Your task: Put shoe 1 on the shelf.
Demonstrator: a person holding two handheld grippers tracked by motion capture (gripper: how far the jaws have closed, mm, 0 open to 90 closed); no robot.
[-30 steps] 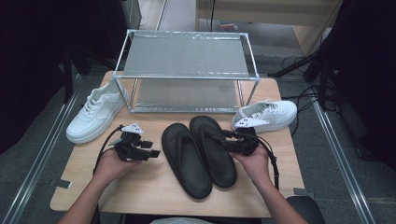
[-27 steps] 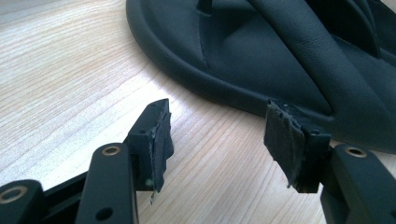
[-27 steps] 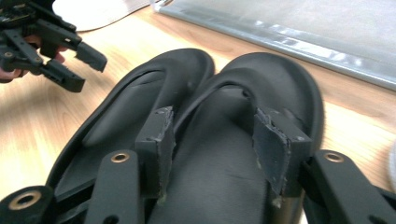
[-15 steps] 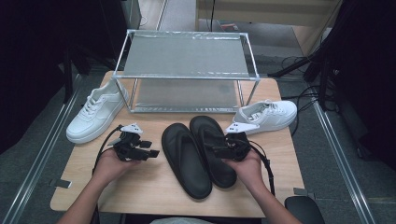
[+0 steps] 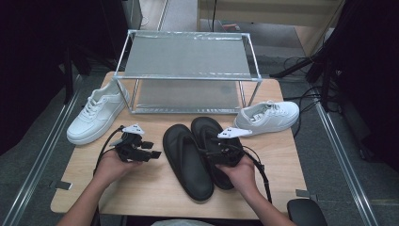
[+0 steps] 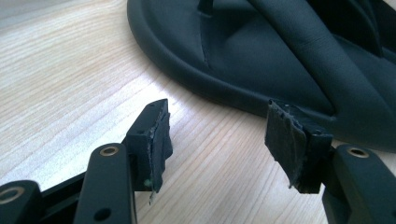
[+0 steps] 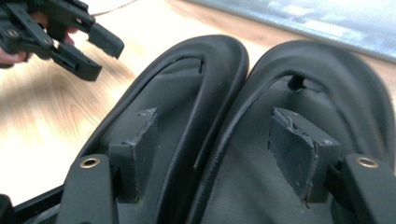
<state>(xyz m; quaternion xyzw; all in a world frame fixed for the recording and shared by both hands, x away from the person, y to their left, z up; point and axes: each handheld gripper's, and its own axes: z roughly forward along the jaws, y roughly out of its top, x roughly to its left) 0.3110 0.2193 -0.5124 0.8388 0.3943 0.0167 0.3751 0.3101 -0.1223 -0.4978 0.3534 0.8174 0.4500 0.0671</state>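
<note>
Two black flip-flops lie side by side mid-table, the left one [image 5: 187,162] [image 7: 177,93] [image 6: 261,60] touching the right one [image 5: 212,134] [image 7: 327,98]. My right gripper [image 5: 208,153] [image 7: 212,154] hovers over their inner rims; its jaws have just been opening and stand open, one over each footbed, the two adjoining rims between them, pads not pressing. My left gripper [image 5: 154,154] [image 6: 217,135] [image 7: 95,49] rests open just left of the left flip-flop, bare wood between its fingers.
A white sneaker [image 5: 96,113] sits at the table's left edge, another [image 5: 268,117] at the right behind the flip-flops. A metal-framed mesh rack [image 5: 188,77] stands across the back. Bare wooden table [image 5: 141,197] lies in front.
My right gripper has moved left and nearer over the right flip-flop, and its jaws have spread wider. The left gripper has stayed where it was.
</note>
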